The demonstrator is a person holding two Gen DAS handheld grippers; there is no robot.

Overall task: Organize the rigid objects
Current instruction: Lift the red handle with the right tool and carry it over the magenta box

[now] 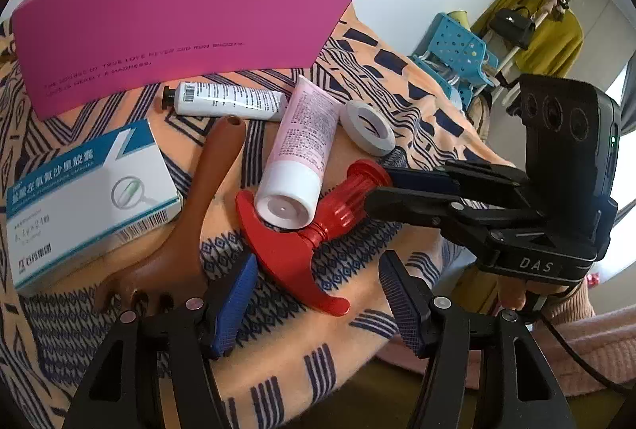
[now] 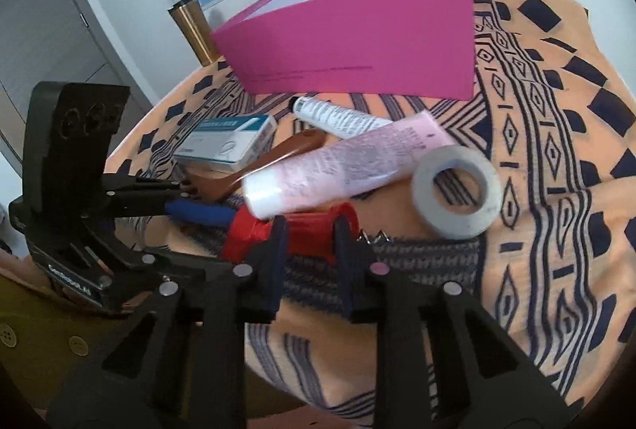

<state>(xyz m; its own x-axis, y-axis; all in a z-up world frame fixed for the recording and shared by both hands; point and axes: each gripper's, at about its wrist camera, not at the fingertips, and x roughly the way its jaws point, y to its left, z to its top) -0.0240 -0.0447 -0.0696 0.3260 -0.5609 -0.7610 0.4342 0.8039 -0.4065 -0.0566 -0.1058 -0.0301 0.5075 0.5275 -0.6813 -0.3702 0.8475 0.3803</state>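
Observation:
A red corkscrew [image 1: 286,254] lies on the patterned cloth with a pink tube [image 1: 302,147] resting across it. My right gripper [image 2: 310,236] is shut on the corkscrew's ribbed red barrel [image 2: 246,234], and its metal screw [image 2: 373,236] pokes out to the right. In the left wrist view the right gripper [image 1: 379,190] comes in from the right. My left gripper [image 1: 318,304] stands open, its blue pads on either side of the corkscrew's handle wing without touching it. The open pink box [image 1: 179,31] stands at the back.
Around the corkscrew lie a white tube [image 1: 226,101], a grey tape roll [image 1: 369,127], a blue-and-white medicine box [image 1: 87,190] and a brown wooden scratcher [image 1: 190,214]. A golden flask [image 2: 194,28] stands behind the box. The table edge runs close below the grippers.

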